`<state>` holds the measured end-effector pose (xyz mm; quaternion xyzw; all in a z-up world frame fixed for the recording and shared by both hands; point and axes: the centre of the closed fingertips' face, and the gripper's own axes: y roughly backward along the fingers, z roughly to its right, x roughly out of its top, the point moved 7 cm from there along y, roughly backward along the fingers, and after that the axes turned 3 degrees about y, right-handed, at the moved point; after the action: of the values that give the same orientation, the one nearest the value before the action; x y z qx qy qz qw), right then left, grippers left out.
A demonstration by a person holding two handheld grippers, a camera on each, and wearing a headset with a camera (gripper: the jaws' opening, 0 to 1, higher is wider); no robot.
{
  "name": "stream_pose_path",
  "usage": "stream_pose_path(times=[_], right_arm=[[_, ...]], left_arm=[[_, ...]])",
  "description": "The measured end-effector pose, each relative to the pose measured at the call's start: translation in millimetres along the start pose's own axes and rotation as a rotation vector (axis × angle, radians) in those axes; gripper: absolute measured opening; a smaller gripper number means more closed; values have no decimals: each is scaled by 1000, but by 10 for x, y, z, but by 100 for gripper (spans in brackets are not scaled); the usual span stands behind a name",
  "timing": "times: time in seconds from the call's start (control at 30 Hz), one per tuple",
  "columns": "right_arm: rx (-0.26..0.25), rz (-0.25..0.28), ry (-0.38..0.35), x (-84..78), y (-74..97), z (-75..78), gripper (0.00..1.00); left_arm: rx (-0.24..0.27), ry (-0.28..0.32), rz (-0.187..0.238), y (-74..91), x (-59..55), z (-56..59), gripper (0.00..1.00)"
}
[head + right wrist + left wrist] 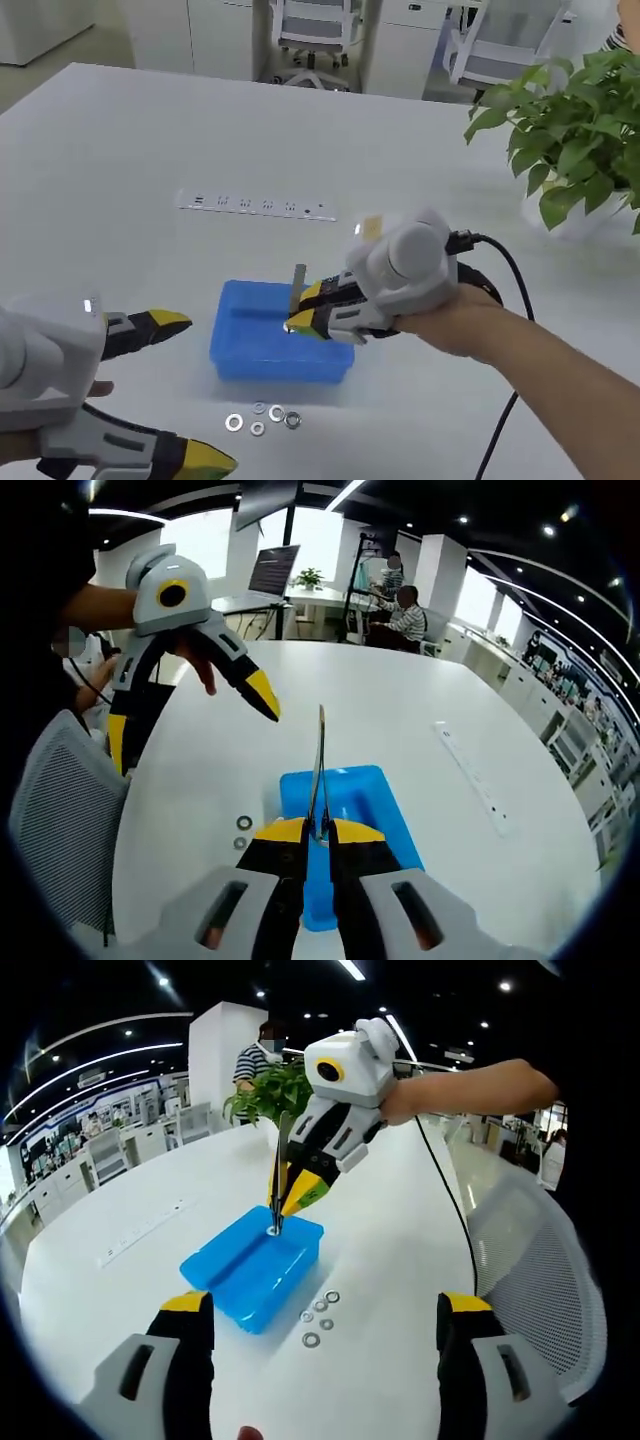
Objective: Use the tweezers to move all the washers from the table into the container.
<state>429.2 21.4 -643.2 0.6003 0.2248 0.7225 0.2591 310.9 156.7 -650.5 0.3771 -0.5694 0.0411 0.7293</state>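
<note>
So the right tongs are pinched on the tweezers, tips down at the blue container mid-frame, left tongs spread wide lower left, and I'd loosen the squeeze low to avoid a bounce-out, then go for the washers on the table just below it.

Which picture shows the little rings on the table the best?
The head view: the washers lie close and in plain sight, just in front of the container. The left gripper view shows them smaller, beside the container. In the right gripper view two peek out left of the container.
</note>
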Motion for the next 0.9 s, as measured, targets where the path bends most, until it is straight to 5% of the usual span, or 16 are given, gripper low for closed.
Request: stream_pose_path(times=[0.9], right_arm=[[13, -8, -15, -388, -304, 293, 9]], left_arm=[[-4, 16, -4, -38, -16, -138, 99]])
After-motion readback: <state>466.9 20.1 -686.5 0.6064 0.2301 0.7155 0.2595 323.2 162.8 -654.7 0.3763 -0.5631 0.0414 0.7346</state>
